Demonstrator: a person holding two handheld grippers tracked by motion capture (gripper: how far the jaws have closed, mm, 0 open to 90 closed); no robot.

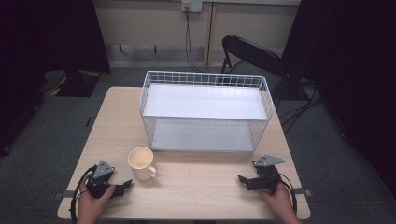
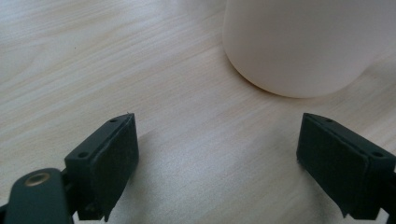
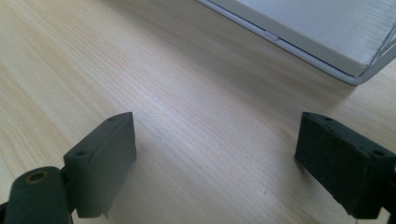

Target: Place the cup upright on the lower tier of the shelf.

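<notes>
1 smooth round cream mug (image 1: 141, 162) on grainy wooden table (image 1: 205, 186).

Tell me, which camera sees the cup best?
The high view: the whole cup shows, with rim, inside and handle. The left gripper view shows just its lower wall up close. The right gripper view looks at the rack.

mug (image 1: 141, 162): cream, plain
table (image 1: 196, 189): pale wood grain
wire shelf rack (image 1: 205, 112): white grid mesh, white boards
left gripper (image 1: 125, 187): black, grey plate
right gripper (image 1: 242, 179): black, grey plate
folding chair (image 1: 252, 51): black
</notes>
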